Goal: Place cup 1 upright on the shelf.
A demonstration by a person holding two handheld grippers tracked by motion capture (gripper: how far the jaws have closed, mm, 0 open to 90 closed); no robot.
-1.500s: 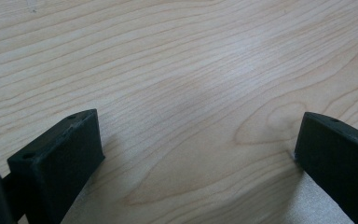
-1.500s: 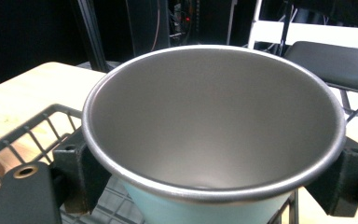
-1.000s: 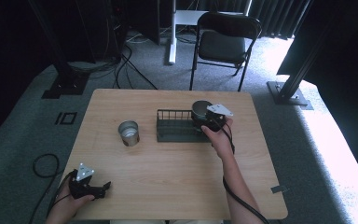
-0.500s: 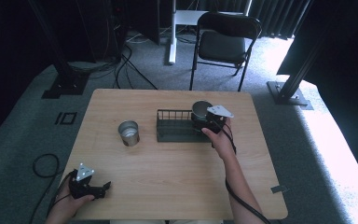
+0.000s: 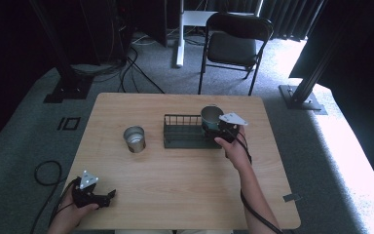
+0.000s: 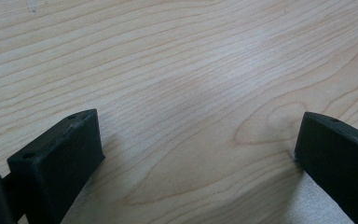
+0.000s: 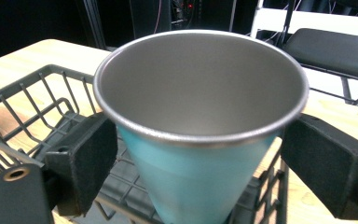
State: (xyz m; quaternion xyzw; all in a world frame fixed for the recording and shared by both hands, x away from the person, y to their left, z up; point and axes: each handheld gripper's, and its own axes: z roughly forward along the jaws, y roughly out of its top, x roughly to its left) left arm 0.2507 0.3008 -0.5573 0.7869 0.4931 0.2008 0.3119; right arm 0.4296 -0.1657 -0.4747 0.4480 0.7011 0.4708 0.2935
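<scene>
A teal metal cup with a steel inside stands upright at the right end of a dark wire rack. My right gripper has its jaws pressed against the cup's two sides just under the rim; in the high view the right gripper sits beside the cup. A second steel cup stands alone on the table, left of the rack. Near the table's front left corner, my left gripper lies low over bare wood, and its view shows the left gripper open with nothing between the jaws.
The wooden table has bare room in front of the rack. A black folding chair stands behind the far edge. Cables lie on the grey carpet at the left.
The right hand has shifted very slightly at the rack with the cup still between its jaws. The left gripper has stayed where it was.
</scene>
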